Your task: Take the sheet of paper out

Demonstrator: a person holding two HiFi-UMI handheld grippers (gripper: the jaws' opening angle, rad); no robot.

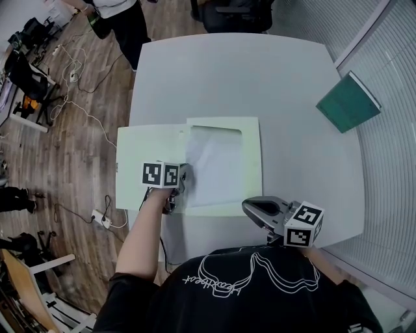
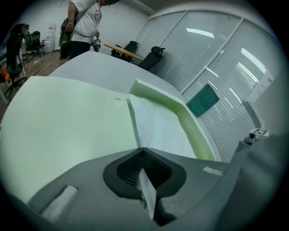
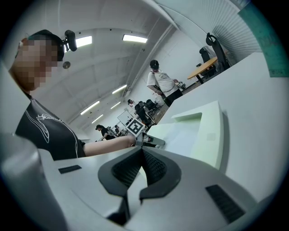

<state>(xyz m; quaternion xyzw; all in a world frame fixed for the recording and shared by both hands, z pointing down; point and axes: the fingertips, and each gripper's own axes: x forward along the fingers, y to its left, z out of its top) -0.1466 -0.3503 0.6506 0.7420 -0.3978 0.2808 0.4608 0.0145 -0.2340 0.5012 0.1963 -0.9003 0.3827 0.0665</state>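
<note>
A pale green folder (image 1: 149, 162) lies open on the white table (image 1: 260, 78). A white sheet of paper (image 1: 214, 169) sits in the folder's right-hand pocket. My left gripper (image 1: 184, 182) is at the sheet's near left corner, pointing steeply down. In the left gripper view the gripper (image 2: 142, 151) is shut on the sheet (image 2: 158, 126), with a strip of the paper pinched between the pads. My right gripper (image 1: 248, 208) rests near the folder's front right corner. In the right gripper view its jaws (image 3: 142, 151) are shut with nothing between them, facing across the folder (image 3: 212, 131).
A dark green book (image 1: 348, 103) lies at the table's right edge, beside a glass wall with blinds. A person (image 1: 120, 19) stands at the far left corner and an office chair (image 1: 234, 16) at the far end. Cables run over the wooden floor (image 1: 71, 130) on the left.
</note>
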